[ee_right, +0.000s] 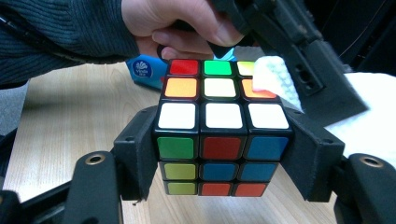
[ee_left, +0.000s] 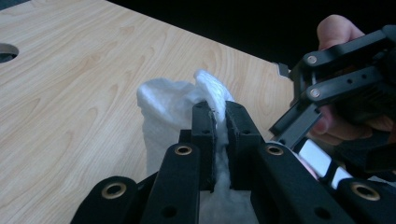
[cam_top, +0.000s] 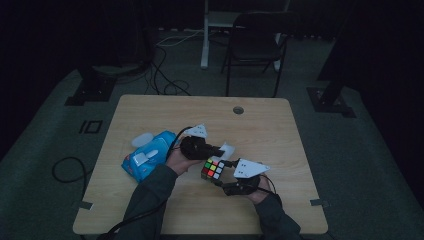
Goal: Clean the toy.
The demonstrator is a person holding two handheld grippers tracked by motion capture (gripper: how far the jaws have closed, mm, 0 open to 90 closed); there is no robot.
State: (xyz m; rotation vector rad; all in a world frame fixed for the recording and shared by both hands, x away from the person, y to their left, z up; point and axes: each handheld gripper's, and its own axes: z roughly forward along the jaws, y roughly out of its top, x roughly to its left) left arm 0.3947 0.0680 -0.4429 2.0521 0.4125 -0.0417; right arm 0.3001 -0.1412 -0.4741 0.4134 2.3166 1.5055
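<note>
Gripping a white tissue [ee_left: 173, 105], the left hand-held gripper [ee_left: 219, 116] has its jaws pinched tight on the wad, tissue bunched up above and behind the tips. Right hand-held gripper [ee_right: 223, 140] is clamped on a scrambled puzzle cube [ee_right: 223, 135], one jaw on each side face, cube held level w/ white row nearest the cam.

In right gripper view the tissue tip [ee_right: 275, 79] touches the cube's top face at its far right corner, over an orange sticker. Left hand [ee_right: 177, 23] sits right behind the cube, v. close.

High view: cube [cam_top: 213, 169] is near tabletop [cam_top: 270, 130] centre, slightly toward the person's edge, between the two grippers. Left hand-held gripper [cam_top: 220, 149] comes in from the left, right one [cam_top: 222, 181] from lower right. Can't tell if cube rests on the wood or is lifted.

Blue tissue pack [cam_top: 148, 155] lies just left of the left hand, near the left edge but fully on the tabletop. Far half of the tabletop is bare apart from a cable hole [cam_top: 238, 110] near the far edge; right side also open wood. Front edge close to both forearms. Chair [cam_top: 257, 40] stands well beyond the far edge.
</note>
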